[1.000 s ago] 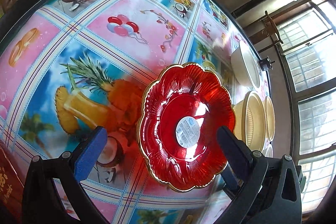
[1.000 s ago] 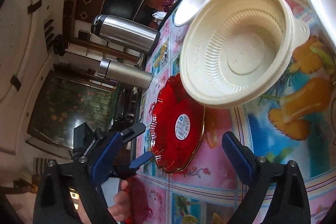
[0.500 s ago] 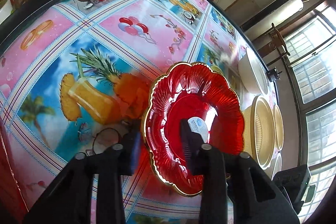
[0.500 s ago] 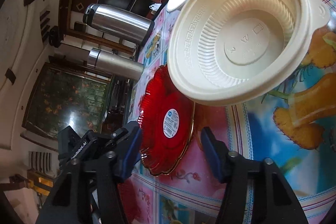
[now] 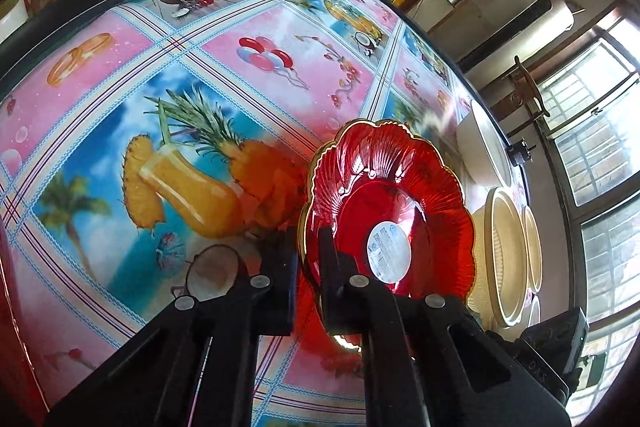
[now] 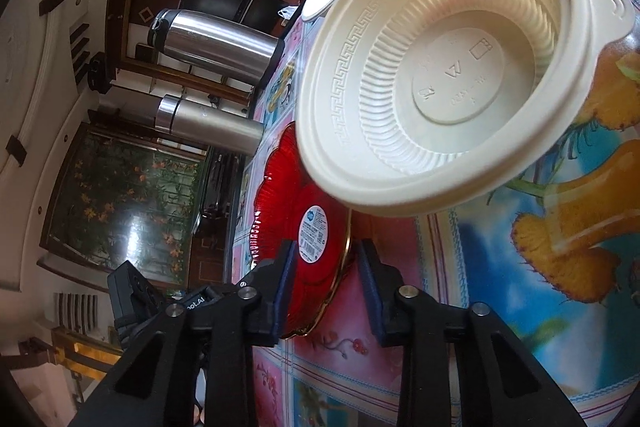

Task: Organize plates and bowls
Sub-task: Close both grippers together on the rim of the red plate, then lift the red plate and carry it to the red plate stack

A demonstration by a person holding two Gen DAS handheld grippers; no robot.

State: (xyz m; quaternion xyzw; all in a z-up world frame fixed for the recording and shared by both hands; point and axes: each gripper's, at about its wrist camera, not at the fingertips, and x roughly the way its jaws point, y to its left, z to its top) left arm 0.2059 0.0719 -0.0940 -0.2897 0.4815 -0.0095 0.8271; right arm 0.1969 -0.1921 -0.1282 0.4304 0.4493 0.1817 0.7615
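A red scalloped glass plate (image 5: 392, 187) with a gold rim and a white sticker lies on the fruit-print tablecloth (image 5: 160, 87). My left gripper (image 5: 306, 239) is shut on its near rim, one finger above and one below. From the opposite side, my right gripper (image 6: 327, 251) straddles the red plate (image 6: 288, 195); its jaws are closing, with the rim between them and a small gap left at the right pad. A cream ribbed plastic bowl (image 6: 452, 67) sits right behind the plate and overlaps its far edge in this view.
More cream bowls (image 5: 500, 251) stand in a row to the plate's right, with a white dish (image 5: 480, 155) beyond. Two steel flasks (image 6: 216, 43) stand at the table's far edge. Windows and a wall unit lie past the table.
Both grippers went from wide open to narrow. The left one clamped onto the red plate's rim. The right one drew its fingers in around the opposite rim.
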